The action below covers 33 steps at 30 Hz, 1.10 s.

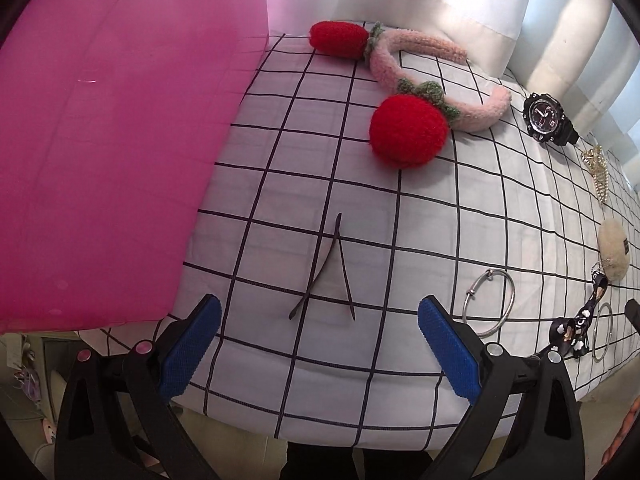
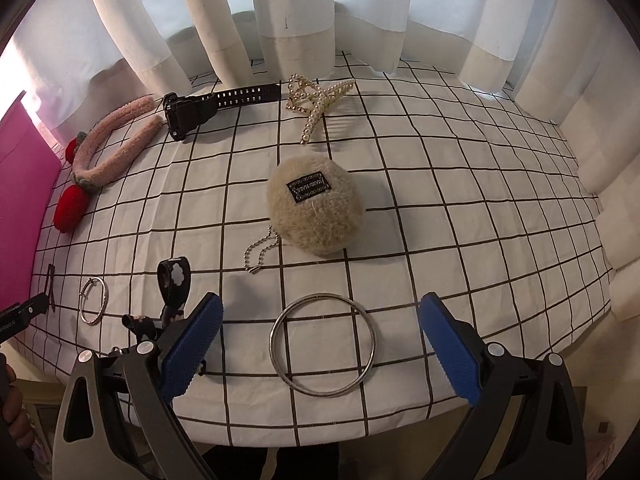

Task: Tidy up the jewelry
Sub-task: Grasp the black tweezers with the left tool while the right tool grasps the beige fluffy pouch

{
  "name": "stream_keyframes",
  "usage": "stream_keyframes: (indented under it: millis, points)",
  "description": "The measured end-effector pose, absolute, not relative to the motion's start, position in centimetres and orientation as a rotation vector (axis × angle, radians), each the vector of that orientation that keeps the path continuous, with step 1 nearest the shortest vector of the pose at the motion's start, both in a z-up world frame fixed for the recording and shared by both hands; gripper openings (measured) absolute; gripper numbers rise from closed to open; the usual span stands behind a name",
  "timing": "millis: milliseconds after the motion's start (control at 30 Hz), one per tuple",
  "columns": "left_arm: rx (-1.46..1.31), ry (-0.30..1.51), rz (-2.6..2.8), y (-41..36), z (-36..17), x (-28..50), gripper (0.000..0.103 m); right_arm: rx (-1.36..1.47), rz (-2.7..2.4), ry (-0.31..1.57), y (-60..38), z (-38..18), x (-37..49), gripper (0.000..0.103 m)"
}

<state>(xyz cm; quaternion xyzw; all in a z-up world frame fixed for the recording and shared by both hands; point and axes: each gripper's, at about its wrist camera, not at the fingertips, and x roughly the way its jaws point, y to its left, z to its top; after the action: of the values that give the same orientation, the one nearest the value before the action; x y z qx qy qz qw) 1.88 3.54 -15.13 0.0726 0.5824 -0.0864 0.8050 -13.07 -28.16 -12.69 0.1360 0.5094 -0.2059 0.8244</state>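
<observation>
- Two tongs hang over the near edge of a counter under a white cloth with a black grid (image 2: 440, 200); both stand wide open and grip nothing.
- At the left end a pink box (image 1: 100, 140) stands on the cloth.
- The left tongs (image 1: 320, 344) face a thin dark hairpin (image 1: 326, 272), which lies just beyond the blue pads, near the near edge.
- Toward the far edge lies a pink fuzzy headband (image 1: 432, 76) with two red knitted strawberries, and to its right a black watch (image 1: 548, 118).
- Near the near edge, right of the hairpin, rests a small silver bangle (image 1: 488, 304), then a black printed strap (image 2: 174, 280).
- The right tongs (image 2: 320, 344) frame a large silver bangle (image 2: 324, 344), flat on the cloth between the pads and touching neither.
- Beyond it sits a beige pompom (image 2: 316, 204) with a ball chain, mid-counter.
- A pearl hair claw (image 2: 316, 98) lies at the far edge by the white curtain (image 2: 292, 8).
</observation>
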Motion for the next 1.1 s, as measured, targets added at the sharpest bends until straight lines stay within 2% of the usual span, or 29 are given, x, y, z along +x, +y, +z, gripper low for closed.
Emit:
stream_keyframes:
  millis: [467,1100]
  points:
    - [0.151,1.257,-0.160,3.1,-17.7,2.8,0.098,0.219,-0.432,1.116,-31.2,-15.8,-7.4,0.094]
    - [0.124,1.184,-0.185,2.8,-18.3,3.7,0.097,0.251,-0.420,1.095,-32.2,-17.8,-7.4,0.094]
